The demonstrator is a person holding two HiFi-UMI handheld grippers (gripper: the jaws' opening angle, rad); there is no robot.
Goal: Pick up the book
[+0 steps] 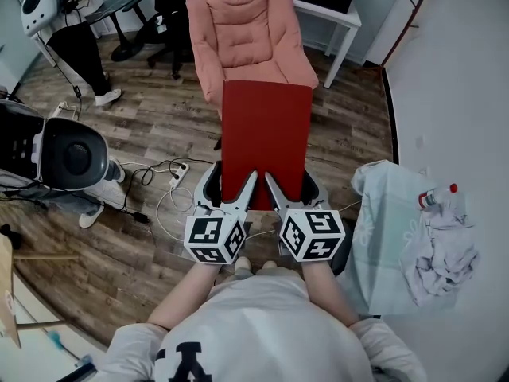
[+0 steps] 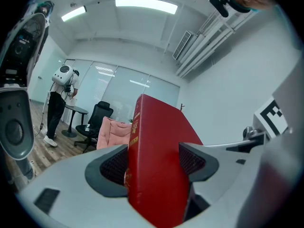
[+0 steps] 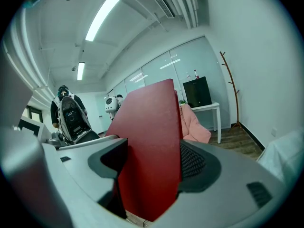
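A large red hardback book (image 1: 266, 138) is held up flat in the air in front of me, above the wooden floor. My left gripper (image 1: 231, 188) is shut on its near left edge, and my right gripper (image 1: 290, 188) is shut on its near right edge. The left gripper view shows the book (image 2: 154, 167) from its spine side, with gold lettering, clamped between the dark pads (image 2: 113, 166). In the right gripper view the red cover (image 3: 149, 151) fills the gap between the jaws.
A pink armchair (image 1: 246, 38) stands just beyond the book. A white table (image 1: 338, 18) is behind it. A pale cloth and a small bottle (image 1: 436, 196) lie on the white surface at right. A machine (image 1: 56, 157) and cables sit at left. A person stands far left.
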